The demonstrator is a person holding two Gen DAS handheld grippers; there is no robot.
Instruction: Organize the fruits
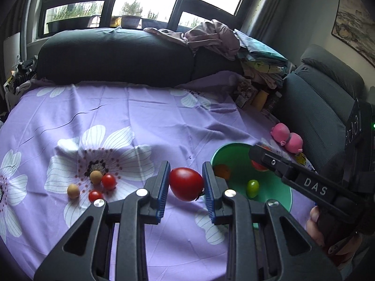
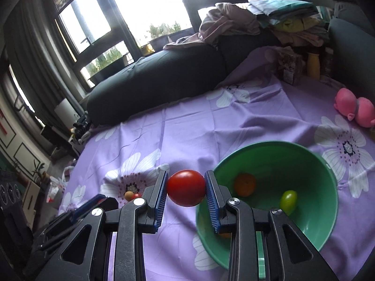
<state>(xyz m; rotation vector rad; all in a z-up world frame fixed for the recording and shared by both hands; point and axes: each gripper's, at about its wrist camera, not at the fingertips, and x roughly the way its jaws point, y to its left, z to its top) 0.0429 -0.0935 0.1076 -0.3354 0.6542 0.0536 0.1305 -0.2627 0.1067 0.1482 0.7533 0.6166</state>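
Observation:
My left gripper (image 1: 186, 182) is shut on a red tomato (image 1: 186, 183), held just left of the green bowl (image 1: 276, 187). My right gripper (image 2: 186, 187) is shut on another red tomato (image 2: 186, 187), held at the left rim of the bowl (image 2: 316, 187). The bowl holds an orange fruit (image 2: 245, 184) and a green tomato (image 2: 288, 201). Two small red tomatoes (image 1: 108, 181) and two tan round fruits (image 1: 96, 176) lie on the purple flowered sheet (image 1: 140, 117) to the left. The right gripper's body (image 1: 304, 182) reaches over the bowl in the left wrist view.
A pink pig toy (image 1: 287, 138) lies beyond the bowl on the right. Dark cushions (image 1: 117, 56) line the back, with a pile of clothes (image 1: 222, 39) on them. A dark armchair (image 1: 323, 93) stands at the right.

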